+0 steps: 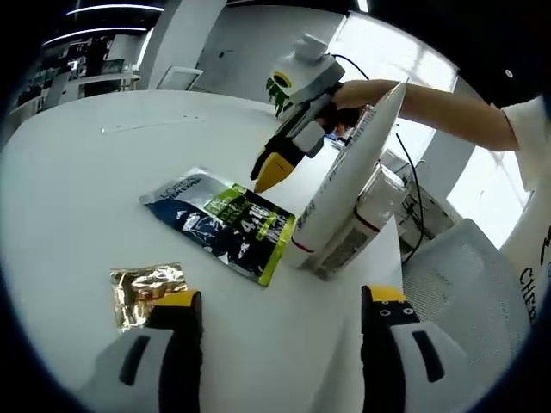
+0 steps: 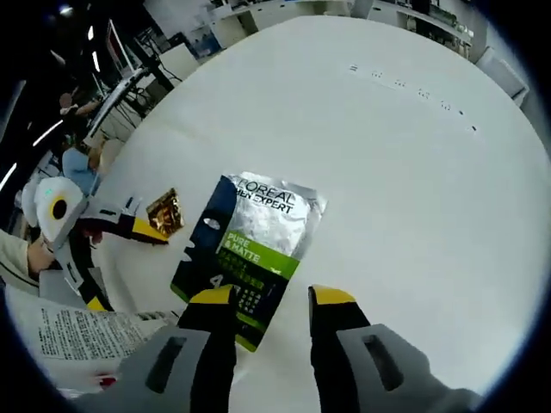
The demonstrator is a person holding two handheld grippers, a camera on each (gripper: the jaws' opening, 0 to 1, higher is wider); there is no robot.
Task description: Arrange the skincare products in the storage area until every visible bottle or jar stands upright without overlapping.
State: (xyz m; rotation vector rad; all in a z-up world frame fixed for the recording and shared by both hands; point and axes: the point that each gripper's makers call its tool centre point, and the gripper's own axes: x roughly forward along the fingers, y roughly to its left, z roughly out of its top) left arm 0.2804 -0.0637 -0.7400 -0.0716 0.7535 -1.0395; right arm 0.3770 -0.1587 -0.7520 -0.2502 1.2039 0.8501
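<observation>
Left claw [image 1: 280,323] open above gold sachet [image 1: 146,292], right claw [image 2: 271,301] open over green-and-silver pouch [image 2: 250,249], white tube [image 1: 344,176] tilted

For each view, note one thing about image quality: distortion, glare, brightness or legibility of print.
Left gripper view: the fisheye bends the white table edge into a curve, and the windows behind the white tube are blown out. Right gripper view: the silver top of the sachet catches glare, yet its large print stays legible; the gold packet shows bright reflections, and the room at the left edge is dim.
</observation>
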